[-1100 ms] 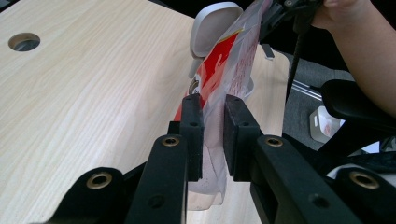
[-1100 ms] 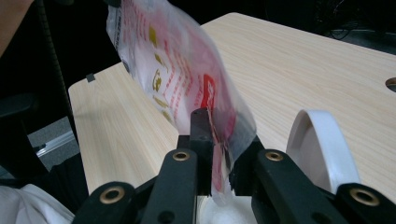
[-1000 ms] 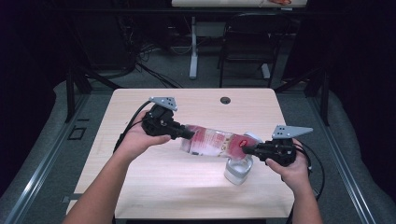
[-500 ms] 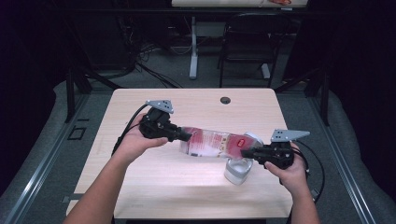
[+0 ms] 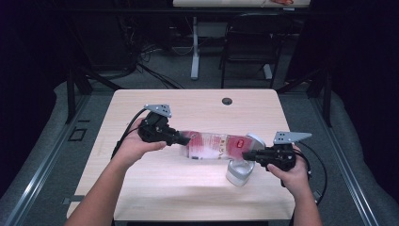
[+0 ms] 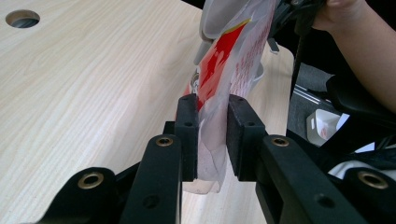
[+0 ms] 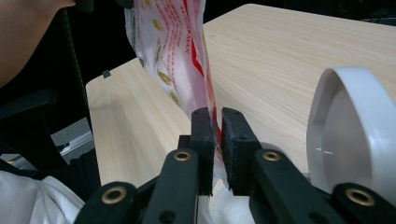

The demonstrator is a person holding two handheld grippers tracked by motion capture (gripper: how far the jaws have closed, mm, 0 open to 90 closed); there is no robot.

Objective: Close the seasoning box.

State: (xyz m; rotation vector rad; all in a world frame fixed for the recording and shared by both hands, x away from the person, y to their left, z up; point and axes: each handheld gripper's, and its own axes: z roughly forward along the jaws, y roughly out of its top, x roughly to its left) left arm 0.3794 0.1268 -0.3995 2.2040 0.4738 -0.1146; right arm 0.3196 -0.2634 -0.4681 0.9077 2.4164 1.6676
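A red-and-white printed plastic bag (image 5: 214, 146) is stretched level above the pale wooden table (image 5: 197, 106), between its left and right edges and nearer the front edge. The left gripper (image 5: 182, 139) clasps the bag's left end, its jaws having just been opening slightly with the plastic between the pads. The right gripper (image 5: 245, 155) pinches the right end, its jaws having just been closing on it. A white plastic container (image 5: 239, 172) sits just under the bag's right end.

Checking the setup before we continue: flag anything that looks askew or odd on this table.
The red-and-white plastic bag hangs stretched above the table, pinched between the left gripper and right gripper. The white container sits under its right end. Nothing spilled.
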